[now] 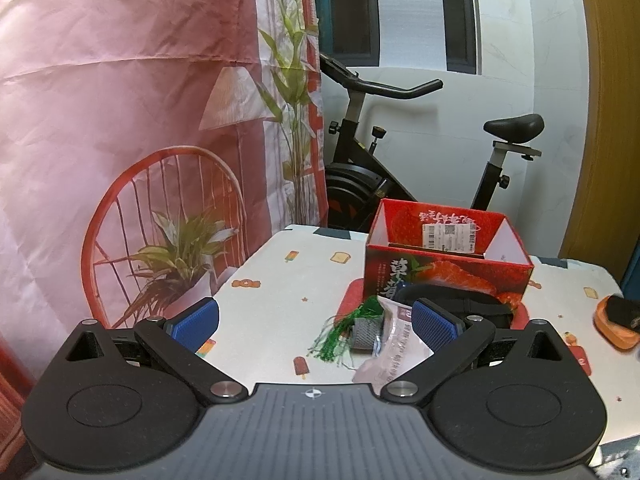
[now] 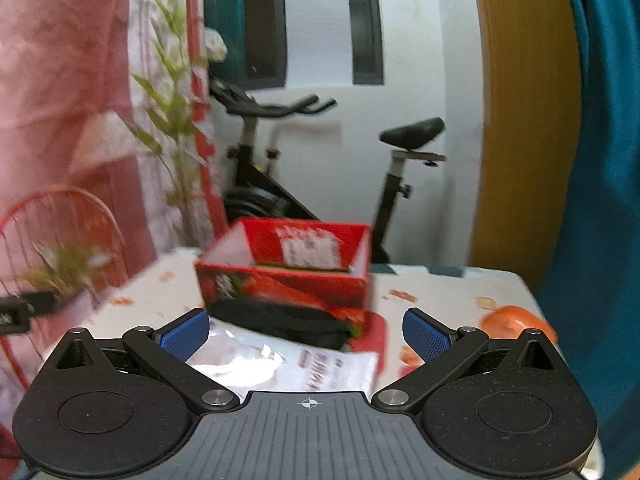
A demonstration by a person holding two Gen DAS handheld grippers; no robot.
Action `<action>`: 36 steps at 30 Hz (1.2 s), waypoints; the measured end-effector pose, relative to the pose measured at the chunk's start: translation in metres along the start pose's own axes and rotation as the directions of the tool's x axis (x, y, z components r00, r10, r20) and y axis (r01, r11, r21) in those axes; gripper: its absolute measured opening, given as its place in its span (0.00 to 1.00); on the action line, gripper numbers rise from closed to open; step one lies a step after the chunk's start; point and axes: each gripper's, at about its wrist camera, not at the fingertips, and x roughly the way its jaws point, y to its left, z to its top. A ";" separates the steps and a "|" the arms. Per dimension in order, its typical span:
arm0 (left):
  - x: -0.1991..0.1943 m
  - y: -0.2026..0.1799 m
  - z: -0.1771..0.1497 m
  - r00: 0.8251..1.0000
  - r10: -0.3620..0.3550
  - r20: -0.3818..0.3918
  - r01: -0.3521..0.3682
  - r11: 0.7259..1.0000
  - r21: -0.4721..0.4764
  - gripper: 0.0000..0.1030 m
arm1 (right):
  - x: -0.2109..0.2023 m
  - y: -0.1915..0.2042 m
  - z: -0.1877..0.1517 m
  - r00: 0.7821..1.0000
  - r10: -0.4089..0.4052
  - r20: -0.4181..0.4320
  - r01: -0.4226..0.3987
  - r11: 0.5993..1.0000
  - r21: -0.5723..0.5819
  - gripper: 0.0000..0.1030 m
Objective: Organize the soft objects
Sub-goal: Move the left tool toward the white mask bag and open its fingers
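A red strawberry box (image 1: pixel 448 268) stands open on the table (image 1: pixel 280 280); it also shows in the right wrist view (image 2: pixel 288 272). In front of it lie a black soft item (image 1: pixel 468 304), a white plastic packet (image 1: pixel 392 344) and a green tassel with a grey band (image 1: pixel 352 328). My left gripper (image 1: pixel 316 320) is open and empty, above the table just short of the tassel. My right gripper (image 2: pixel 306 332) is open and empty, over the white packet (image 2: pixel 288 364) with the black item (image 2: pixel 280 320) beyond it. The right view is blurred.
An orange object with a dark top (image 1: pixel 618 320) sits at the table's right edge; it also shows in the right wrist view (image 2: pixel 512 320). An exercise bike (image 1: pixel 400 152) stands behind the table. A pink printed backdrop (image 1: pixel 120 120) hangs on the left.
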 end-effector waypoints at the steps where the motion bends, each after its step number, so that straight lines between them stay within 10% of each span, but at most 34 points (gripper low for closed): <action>1: 0.003 0.001 0.000 1.000 0.006 -0.001 -0.006 1.000 0.004 1.00 | 0.002 -0.002 0.000 1.000 0.017 0.009 -0.017 1.000 0.002 1.00; 7: 0.040 0.005 0.001 0.998 0.056 -0.008 -0.055 0.997 0.055 1.00 | 0.026 -0.017 -0.004 0.989 0.103 0.105 -0.101 0.995 -0.019 1.00; 36: 0.168 -0.004 -0.027 0.980 -0.065 -0.186 0.074 0.996 0.042 1.00 | 0.171 -0.045 -0.064 0.964 0.021 -0.264 -0.016 1.000 0.021 1.00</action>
